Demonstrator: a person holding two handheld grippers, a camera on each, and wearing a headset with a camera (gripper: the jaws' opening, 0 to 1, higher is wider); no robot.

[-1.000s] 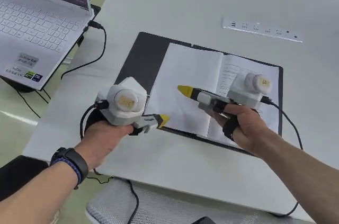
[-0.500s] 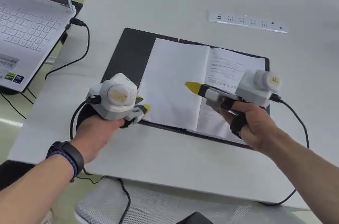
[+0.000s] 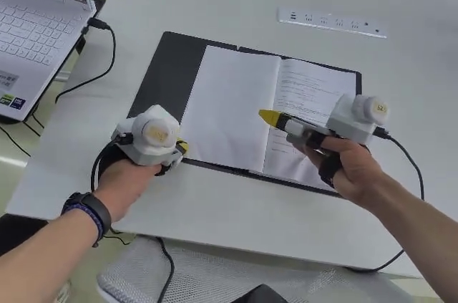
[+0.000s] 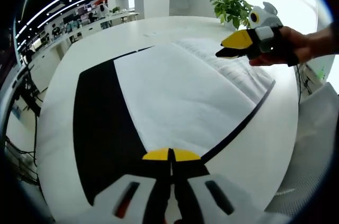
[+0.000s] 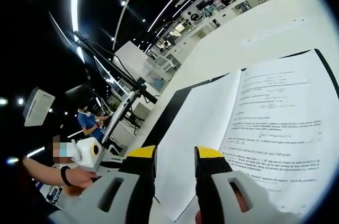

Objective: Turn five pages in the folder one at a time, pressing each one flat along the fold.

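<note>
The black folder (image 3: 163, 66) lies open on the white table. A blank white page (image 3: 229, 102) lies on its left half and a printed page (image 3: 311, 92) on its right. My left gripper (image 3: 180, 148) is shut on nothing at the folder's near left corner; its yellow tips (image 4: 170, 154) meet over the black cover (image 4: 100, 128). My right gripper (image 3: 266, 116) hovers over the fold, jaws open and empty, as its own view confirms (image 5: 175, 156). The right gripper (image 4: 233, 44) also hangs above the printed page in the left gripper view.
A laptop (image 3: 36, 9) sits at the far left with a black cable (image 3: 100, 59) running toward the folder. A white power strip (image 3: 333, 23) lies behind the folder. The table's near edge (image 3: 250, 242) is close below my hands. A grey chair (image 3: 179, 278) stands beneath it.
My right gripper has slid right across the blank page to the fold. My left gripper has turned and drawn in at the folder's near left corner. The head camera has shifted.
</note>
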